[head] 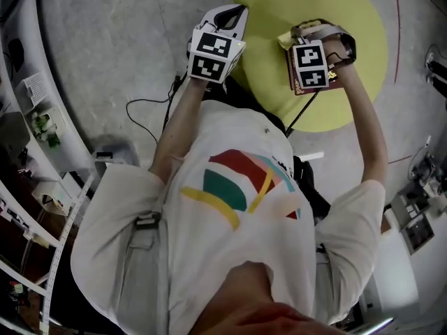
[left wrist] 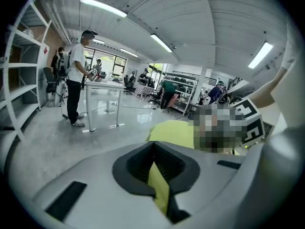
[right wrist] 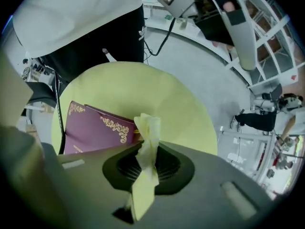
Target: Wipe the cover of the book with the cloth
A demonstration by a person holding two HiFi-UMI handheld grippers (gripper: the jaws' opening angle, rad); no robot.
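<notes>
The book is maroon with gold scrollwork. The cloth is pale yellow, the table cover plain yellow-green. The left marker cube shows black-and-white squares. The floor is mottled grey.

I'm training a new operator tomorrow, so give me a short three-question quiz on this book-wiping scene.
1. True or false: the book lies on the yellow table.
2. What is the right gripper shut on? A) a sponge B) a pale cloth C) a pen
3. How do the left gripper's fingers stand, and what is between them?

Key
1. True.
2. B.
3. Together, pinching a yellow strip.
</notes>
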